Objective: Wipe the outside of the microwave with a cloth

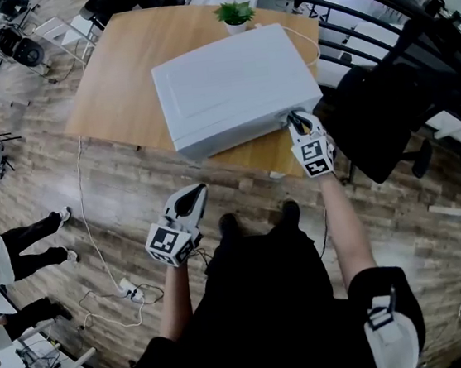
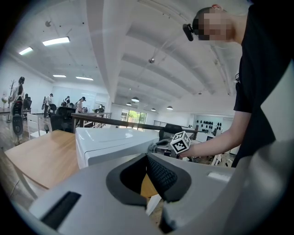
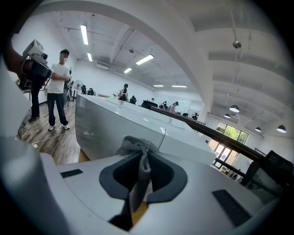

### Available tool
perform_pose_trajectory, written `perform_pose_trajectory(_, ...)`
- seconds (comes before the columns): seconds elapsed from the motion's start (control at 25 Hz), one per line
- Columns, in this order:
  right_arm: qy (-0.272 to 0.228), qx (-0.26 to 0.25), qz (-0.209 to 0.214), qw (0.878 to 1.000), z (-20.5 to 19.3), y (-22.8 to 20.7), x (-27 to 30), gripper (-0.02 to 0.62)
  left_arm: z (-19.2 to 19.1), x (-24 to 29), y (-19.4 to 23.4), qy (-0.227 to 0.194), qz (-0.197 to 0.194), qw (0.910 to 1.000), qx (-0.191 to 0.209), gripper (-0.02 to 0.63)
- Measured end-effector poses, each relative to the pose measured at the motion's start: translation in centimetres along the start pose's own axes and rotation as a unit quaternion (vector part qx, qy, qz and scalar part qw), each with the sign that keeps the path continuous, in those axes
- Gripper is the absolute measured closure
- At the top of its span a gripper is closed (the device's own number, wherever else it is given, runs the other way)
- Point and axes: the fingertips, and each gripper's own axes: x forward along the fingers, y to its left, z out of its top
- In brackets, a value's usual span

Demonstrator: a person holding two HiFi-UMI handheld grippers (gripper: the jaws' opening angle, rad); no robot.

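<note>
Pinched in the right gripper (image 3: 139, 155), whose dark ribbed jaws clamp flat on it, a grey, loosely woven cloth (image 3: 137, 146) bunches into a soft knot at the tips. It meets the near right corner of the microwave (image 1: 231, 83), a smooth white box with rounded edges standing toward the near right corner of the pale wooden desk (image 1: 117, 76). Wiping seems barely begun; the next move, I judge, calls for a steady drag along a panel with the cloth pressed flat. Off the desk's near edge hangs the left gripper (image 1: 188, 201), jaws together on nothing
</note>
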Motion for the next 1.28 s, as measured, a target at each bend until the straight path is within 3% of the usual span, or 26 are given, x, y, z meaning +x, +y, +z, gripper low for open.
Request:
perform_pose_trajectory(0.28, 0.038, -0.031, 0.018, 0.999, -2.3, 1.8, 2.3, 0.565, 0.2, -1.1, 0.8, -0.004, 0.017, 0.9998, -0.008, 0.603)
perform_pose_trajectory(0.44, 0.046, -0.021, 0.019, 0.999, -2.8, 2.2, 2.3, 0.565, 0.5, -1.7, 1.0, -0.013, 0.024, 0.9995, -0.019, 0.603)
perform_pose_trajectory(1.28, 0.02, -0.039, 0.081, 0.996, 1.0, 11.6, 4.7, 0.565, -1.7, -7.2, 3.5, -0.013, 0.054, 0.998, -0.028, 0.603)
